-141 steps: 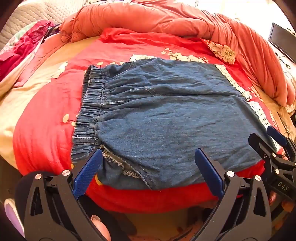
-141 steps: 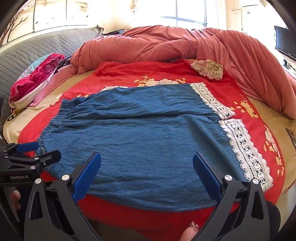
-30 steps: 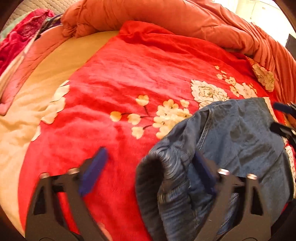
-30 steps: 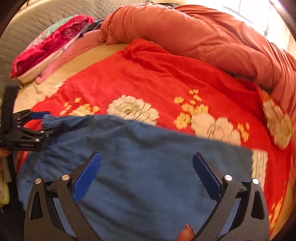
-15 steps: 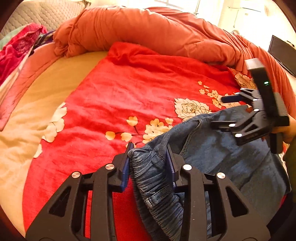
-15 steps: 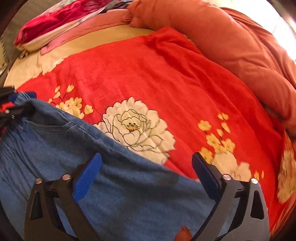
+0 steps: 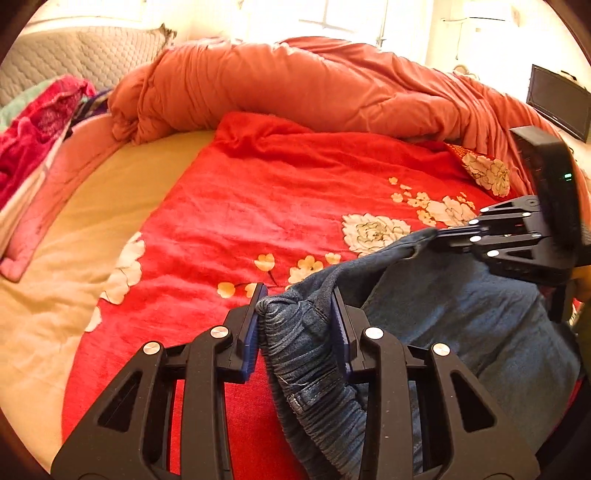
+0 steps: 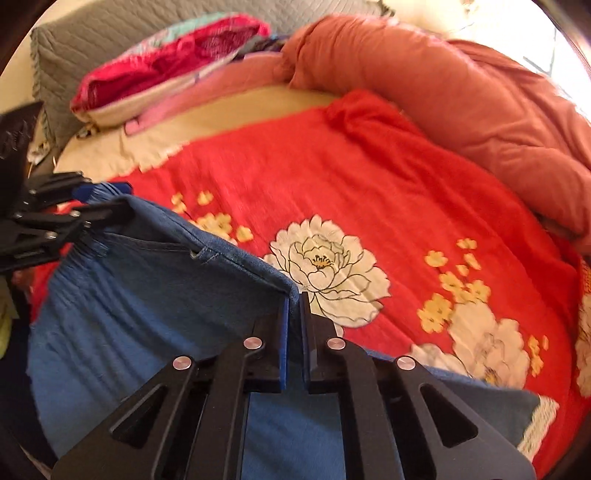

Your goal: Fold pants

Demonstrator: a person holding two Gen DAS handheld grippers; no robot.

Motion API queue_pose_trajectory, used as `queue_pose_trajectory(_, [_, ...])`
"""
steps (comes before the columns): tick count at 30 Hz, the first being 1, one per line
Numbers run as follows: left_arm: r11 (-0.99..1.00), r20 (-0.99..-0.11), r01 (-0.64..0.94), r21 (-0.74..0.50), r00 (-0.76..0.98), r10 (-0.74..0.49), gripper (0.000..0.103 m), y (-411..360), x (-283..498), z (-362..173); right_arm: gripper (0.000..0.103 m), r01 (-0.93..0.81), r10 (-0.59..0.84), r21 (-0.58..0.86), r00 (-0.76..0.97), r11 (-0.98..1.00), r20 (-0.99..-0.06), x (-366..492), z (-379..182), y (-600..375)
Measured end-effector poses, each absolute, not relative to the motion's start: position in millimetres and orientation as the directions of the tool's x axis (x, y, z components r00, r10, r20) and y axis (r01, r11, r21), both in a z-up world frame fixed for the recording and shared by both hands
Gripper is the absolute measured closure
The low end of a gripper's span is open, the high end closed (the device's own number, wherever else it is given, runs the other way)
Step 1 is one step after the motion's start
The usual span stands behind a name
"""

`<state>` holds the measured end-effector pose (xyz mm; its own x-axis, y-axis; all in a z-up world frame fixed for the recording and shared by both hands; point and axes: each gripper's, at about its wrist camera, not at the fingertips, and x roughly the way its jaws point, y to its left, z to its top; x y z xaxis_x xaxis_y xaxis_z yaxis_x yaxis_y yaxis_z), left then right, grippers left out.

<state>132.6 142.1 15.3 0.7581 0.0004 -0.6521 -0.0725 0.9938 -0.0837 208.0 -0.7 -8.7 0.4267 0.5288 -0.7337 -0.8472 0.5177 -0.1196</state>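
Sunlit bed [image 7: 110, 206], bright window [image 7: 332, 18]

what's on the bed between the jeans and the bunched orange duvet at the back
Only the red floral blanket lies there, nothing resting on it, between the jeans and the orange duvet. Both wrist views show it.

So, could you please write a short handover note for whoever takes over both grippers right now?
Left gripper: shut on the pants' bunched elastic waistband.
Right gripper: its jaws have just been closing and now pinch the pants' folded denim edge.
The pants lie at the near edge of the red floral blanket, partly lifted between the two grips.
Done: both grips taken.
Left: carry the fold over, lay it flat, release.
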Motion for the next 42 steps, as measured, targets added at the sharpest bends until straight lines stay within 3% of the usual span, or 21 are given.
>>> queue_pose_trajectory(5, [0.997, -0.611, -0.067, 0.039, 0.788, 0.077, 0.078, 118.8, 119.1, 29.9, 0.099, -0.816, 0.554, -0.083, 0.459, 0.572, -0.694, 182.1, 13.8, -25.7])
queue_pose_trajectory(10, [0.997, -0.588, -0.048, 0.063, 0.805, 0.076, 0.078, 106.1, 102.0, 43.0, 0.099, -0.795, 0.573, -0.052, 0.479, 0.604, -0.665, 154.9, 22.4, -44.8])
queue_pose_trajectory(14, [0.987, -0.587, 0.008, 0.160, 0.804, 0.089, 0.078, 88.3, 85.3, 48.2, 0.099, -0.787, 0.583, -0.007, 0.464, 0.617, -0.667, 123.8, 25.6, -64.1])
queue_pose_trajectory(23, [0.986, -0.622, 0.136, 0.094, 0.781, -0.049, 0.078, 68.3, 31.2, 53.4, 0.099, -0.782, 0.613, 0.050, 0.445, 0.621, -0.653, 48.7, 15.6, -106.2])
queue_pose_trajectory(35, [0.985, -0.745, 0.161, 0.068, 0.665, -0.057, 0.078, 64.0, -3.6, 24.6, 0.099, -0.809, 0.637, 0.132, 0.339, 0.574, -0.692, -16.1, -18.3, -108.3])
queue_pose_trajectory(42, [0.984, -0.795, 0.165, 0.070, 0.605, -0.045, 0.068, 64.3, -7.2, 10.3, 0.098, -0.803, 0.605, 0.154, 0.292, 0.576, -0.741, -24.0, -47.4, -106.0])
